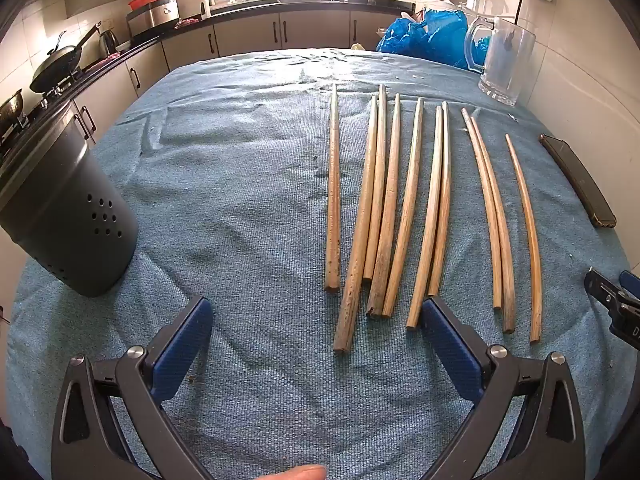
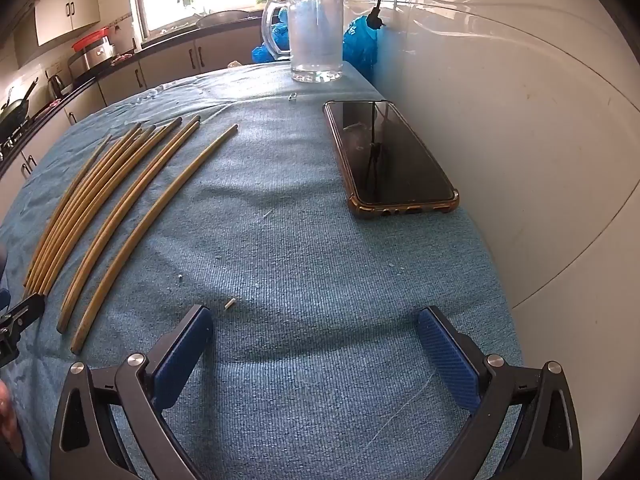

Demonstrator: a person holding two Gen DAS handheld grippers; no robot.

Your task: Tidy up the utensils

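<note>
Plainly, 10 wooden chopsticks (image 1: 404,208) lie in a row on the blue towel (image 1: 240,200), right of the dark perforated holder (image 1: 68,216). Light, stiff, smooth, probably prone to roll; best pinched mid-shaft. Both the left gripper (image 1: 316,344) and right gripper (image 2: 316,344) hover with jaws released, empty.

Both views look forward and steeply down from a wrist, each close above the blue-towelled surface (image 1: 248,200) with its own open jaws at the bottom edge. The left wrist view faces the chopsticks (image 1: 408,216) head-on, the grey utensil holder (image 1: 68,220) at its left. The right wrist view sits further right, by the phone (image 2: 390,156). Both views share the chopsticks, phone and glass mug (image 2: 316,36).
</note>
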